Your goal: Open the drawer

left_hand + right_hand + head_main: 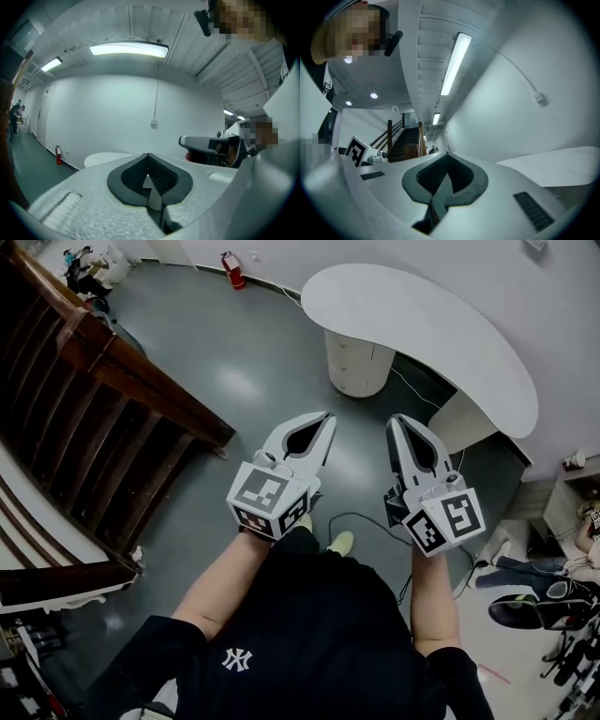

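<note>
A white rounded drawer unit (359, 362) stands under a curved white desk (422, 329) across the floor, well ahead of both grippers. My left gripper (327, 416) is held out in front of the body, shut with nothing in it. Beside it, my right gripper (397, 420) is also shut and empty. In the left gripper view the jaws (148, 155) meet at the tip, with the desk top (105, 158) far behind. The right gripper view shows its jaws (447, 154) together, and the desk top (562, 164) at the right.
A dark wooden staircase (84, 399) fills the left side. A red fire extinguisher (232, 268) stands by the far wall. A cable (370, 521) runs over the grey-green floor near the person's feet. Shoes and clutter (544, 596) lie at the right.
</note>
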Motion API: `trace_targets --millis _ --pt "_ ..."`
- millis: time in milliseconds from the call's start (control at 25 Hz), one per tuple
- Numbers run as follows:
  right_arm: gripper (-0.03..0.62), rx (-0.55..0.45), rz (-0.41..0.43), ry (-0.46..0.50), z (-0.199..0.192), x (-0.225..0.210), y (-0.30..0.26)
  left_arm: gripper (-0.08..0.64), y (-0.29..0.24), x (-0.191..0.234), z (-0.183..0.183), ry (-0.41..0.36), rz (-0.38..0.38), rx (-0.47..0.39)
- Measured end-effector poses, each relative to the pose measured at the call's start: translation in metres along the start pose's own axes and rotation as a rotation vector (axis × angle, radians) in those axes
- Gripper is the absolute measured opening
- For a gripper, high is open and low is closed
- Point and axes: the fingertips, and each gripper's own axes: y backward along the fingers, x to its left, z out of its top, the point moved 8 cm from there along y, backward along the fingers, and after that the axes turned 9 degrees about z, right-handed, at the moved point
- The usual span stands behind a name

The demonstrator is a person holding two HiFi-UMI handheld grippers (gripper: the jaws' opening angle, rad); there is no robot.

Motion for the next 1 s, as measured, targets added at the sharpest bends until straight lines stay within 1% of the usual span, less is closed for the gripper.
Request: trace_targets --millis 240,400,600,720,1000 --pt "0.014 -0.011 -0.002 -0.004 -0.008 0.013 -0.003 0.006 0.012 0.010 -0.010 -0.015 0.010 0.020" --pt "0.014 0.001 -0.021 -0.010 -0.013 0.004 -0.013 0.006 0.000 0.020 -0.012 -0.009 0.005 0.021" --pt "0.014 0.019 -0.041 -0.008 -0.023 -0.017 -0.039 0.006 -0.029 0.043 -0.023 0.000 0.002 0.035" --pt "0.014 0.035 -0.051 -0.008 -0.031 -0.026 -0.062 0.007 -0.046 0.065 -0.031 0.018 -0.013 0.052" --pt "0.014 0.057 -0.073 -0.020 -0.045 -0.071 -0.125 0.006 -0.112 0.121 -0.048 0.073 -0.051 0.080"
